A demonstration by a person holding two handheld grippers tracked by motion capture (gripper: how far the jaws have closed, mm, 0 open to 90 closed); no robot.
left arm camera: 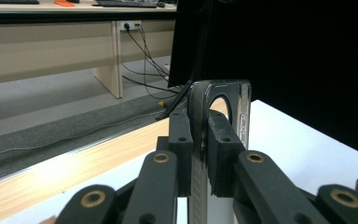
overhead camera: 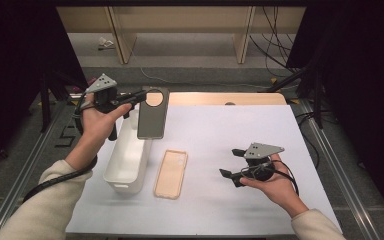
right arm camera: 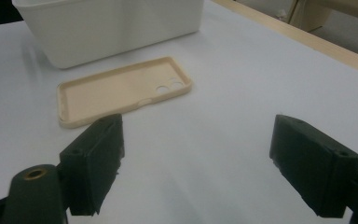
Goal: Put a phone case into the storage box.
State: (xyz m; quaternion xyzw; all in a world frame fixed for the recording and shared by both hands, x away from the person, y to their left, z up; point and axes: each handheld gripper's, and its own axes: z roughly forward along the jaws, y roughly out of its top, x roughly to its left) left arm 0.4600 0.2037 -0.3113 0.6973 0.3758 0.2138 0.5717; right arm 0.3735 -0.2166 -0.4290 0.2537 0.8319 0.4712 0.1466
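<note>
A white sheet is covering most of the desk (overhead camera: 220, 200), leaving a strip of bare wood showing along the far edge. Toward the near right corner the right gripper (overhead camera: 231, 164) is hovering just over the sheet with its jaws spread wide and nothing between them. A tan phone case (overhead camera: 170, 173) is lying open side up near the middle of the near edge, just beside a white bin (overhead camera: 127, 160) that is sitting toward the left edge. Above the far end of the bin the left gripper (overhead camera: 142, 95) is pinching a dark phone case (overhead camera: 153, 114) by its top edge, so the case is hanging upright over the sheet. The bin's inside is hard to make out. Beyond the far edge, grey floor (overhead camera: 200, 75) is stretching away to pale wooden furniture, with loose cables trailing at the right and black curtains closing both sides.
</note>
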